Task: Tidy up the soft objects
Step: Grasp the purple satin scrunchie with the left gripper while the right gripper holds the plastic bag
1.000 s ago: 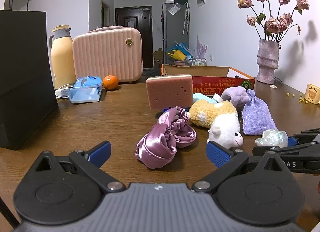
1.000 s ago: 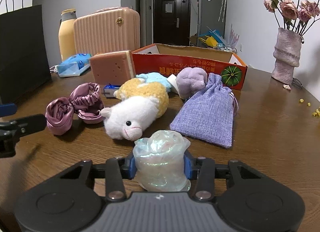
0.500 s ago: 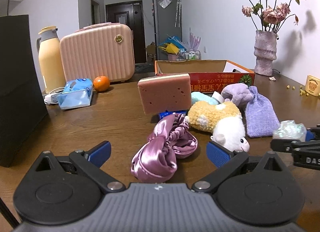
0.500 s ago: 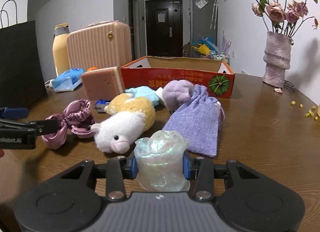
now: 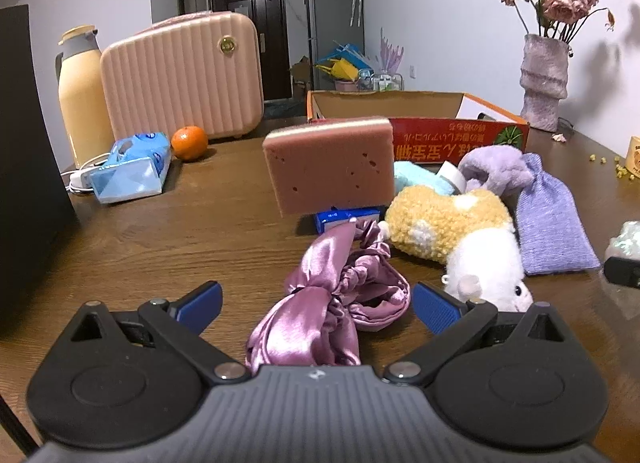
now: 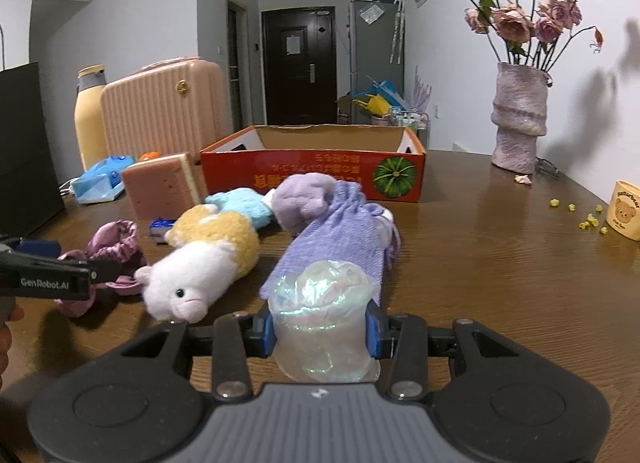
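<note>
Between the wide-open left gripper (image 5: 316, 301): pink scrunchie (image 5: 332, 303), now nearer | right gripper (image 6: 320, 333): clamps iridescent pouch (image 6: 322, 317) | next: scrunchie grasp likely.

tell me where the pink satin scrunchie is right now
The pink satin scrunchie lies on the wooden table, low in the left wrist view between the open left gripper fingers, just left of the white-and-yellow plush toy.

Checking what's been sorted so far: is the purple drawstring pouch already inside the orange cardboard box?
No, the purple drawstring pouch lies on the table in front of the orange cardboard box.
</note>
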A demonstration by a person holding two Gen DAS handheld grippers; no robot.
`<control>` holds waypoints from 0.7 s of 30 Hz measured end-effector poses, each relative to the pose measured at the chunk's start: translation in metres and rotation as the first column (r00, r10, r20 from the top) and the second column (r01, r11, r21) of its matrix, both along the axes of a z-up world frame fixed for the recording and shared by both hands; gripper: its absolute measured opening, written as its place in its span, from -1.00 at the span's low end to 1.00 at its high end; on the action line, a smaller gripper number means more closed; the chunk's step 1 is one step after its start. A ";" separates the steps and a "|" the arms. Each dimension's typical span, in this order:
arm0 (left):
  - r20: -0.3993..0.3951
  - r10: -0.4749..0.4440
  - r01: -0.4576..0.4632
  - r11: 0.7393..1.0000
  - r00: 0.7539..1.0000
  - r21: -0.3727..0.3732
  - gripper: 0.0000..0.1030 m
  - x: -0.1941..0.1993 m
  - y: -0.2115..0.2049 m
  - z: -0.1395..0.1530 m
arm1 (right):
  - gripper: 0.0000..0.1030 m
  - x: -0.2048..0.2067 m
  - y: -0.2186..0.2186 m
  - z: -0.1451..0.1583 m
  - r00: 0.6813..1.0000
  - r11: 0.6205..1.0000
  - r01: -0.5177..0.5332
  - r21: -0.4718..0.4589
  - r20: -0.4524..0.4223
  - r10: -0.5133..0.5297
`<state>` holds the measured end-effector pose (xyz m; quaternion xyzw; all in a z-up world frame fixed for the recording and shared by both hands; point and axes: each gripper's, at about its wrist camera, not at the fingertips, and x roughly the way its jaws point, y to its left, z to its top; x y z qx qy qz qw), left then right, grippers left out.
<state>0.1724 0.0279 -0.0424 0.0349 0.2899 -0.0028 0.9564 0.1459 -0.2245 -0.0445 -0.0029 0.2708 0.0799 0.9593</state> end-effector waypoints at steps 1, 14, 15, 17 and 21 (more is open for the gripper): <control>-0.005 0.000 0.000 1.000 1.000 -0.002 1.00 0.002 0.000 -0.001 | -0.21 0.001 -0.002 0.000 1.000 1.000 0.006 0.000 0.002 -0.006; -0.101 -0.011 0.002 0.997 0.995 -0.081 0.48 0.023 0.009 -0.014 | -0.21 0.004 -0.014 0.000 0.999 0.999 0.041 0.007 0.011 -0.041; -0.102 -0.015 0.006 0.996 0.995 -0.086 0.45 0.023 0.009 -0.014 | -0.21 0.004 -0.014 -0.001 0.999 0.999 0.041 0.008 0.010 -0.041; -0.102 -0.023 0.014 0.995 0.995 -0.095 0.23 0.023 0.010 -0.014 | -0.21 0.003 -0.013 -0.001 0.999 0.999 0.040 0.011 0.009 -0.041; -0.099 -0.032 0.020 0.993 0.995 -0.117 -0.02 0.022 0.012 -0.013 | -0.21 0.001 -0.014 0.000 0.999 0.999 0.038 0.012 0.013 -0.038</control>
